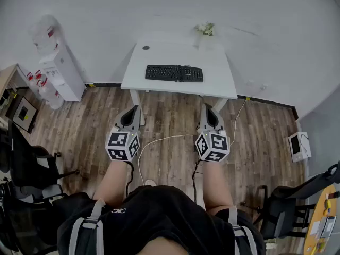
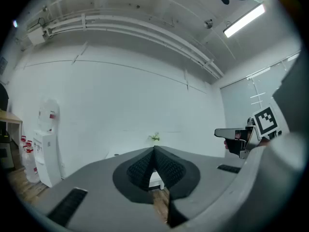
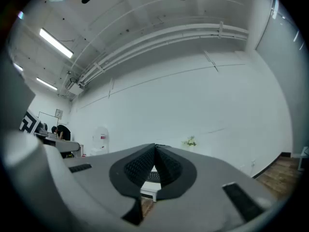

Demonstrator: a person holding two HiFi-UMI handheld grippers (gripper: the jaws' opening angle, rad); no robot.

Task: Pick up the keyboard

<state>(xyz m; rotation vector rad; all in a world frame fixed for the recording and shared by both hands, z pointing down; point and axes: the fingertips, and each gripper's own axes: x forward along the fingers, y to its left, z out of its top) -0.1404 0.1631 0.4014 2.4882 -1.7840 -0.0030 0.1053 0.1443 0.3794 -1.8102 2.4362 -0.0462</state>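
A black keyboard (image 1: pixel 174 73) lies flat on a white table (image 1: pixel 212 84) against the far wall. Both grippers hang well short of the table, over the wooden floor, and point level toward it. My left gripper (image 1: pixel 133 110) is shut with nothing in it; in its own view the left gripper (image 2: pixel 154 151) shows its jaws meeting at the tips. My right gripper (image 1: pixel 207 108) is shut and empty too. A sliver of the keyboard (image 3: pixel 153 176) shows below the closed tips of the right gripper (image 3: pixel 155 148) in the right gripper view.
A small potted plant (image 1: pixel 205 29) stands at the table's back edge, a dark round spot (image 1: pixel 145 48) at its back left. A water dispenser (image 1: pixel 56 65) stands left of the table. Office chairs (image 1: pixel 32 166) sit at both sides, and a white cable (image 1: pixel 159 141) runs across the floor.
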